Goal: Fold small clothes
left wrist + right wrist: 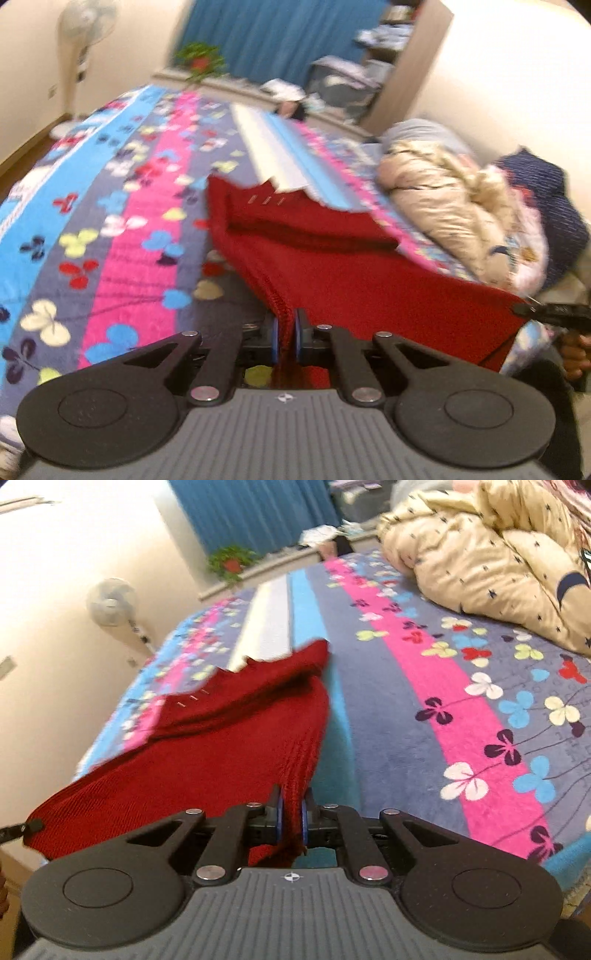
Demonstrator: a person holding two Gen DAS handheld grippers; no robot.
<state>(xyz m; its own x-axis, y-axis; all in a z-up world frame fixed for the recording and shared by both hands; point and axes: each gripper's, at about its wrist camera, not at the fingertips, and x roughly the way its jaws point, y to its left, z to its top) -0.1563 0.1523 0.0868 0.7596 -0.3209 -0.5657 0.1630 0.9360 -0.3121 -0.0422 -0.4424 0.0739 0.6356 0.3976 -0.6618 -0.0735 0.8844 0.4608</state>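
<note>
Dark red ribbed knit garment [332, 258]: long axis runs from the near hem at 6 o'clock to the far end at 12 o'clock, which lies on the striped butterfly-print fleece blanket [122, 229]. The near hem is raised and stretched between both tools.

Left gripper [286, 332]: clenched on one near corner of the garment, knit bunched between the blue pads. Right gripper [291, 818]: clenched on the other near corner, likewise.

Left wrist view alone shows the right gripper tip at 3 o'clock, the hand behind it, and a navy bundle [546, 206]. Right wrist view alone shows the star print on the beige quilted jacket [491, 561] at 1 o'clock. Both show a white pedestal fan [110, 603] and blue curtain [280, 37].
</note>
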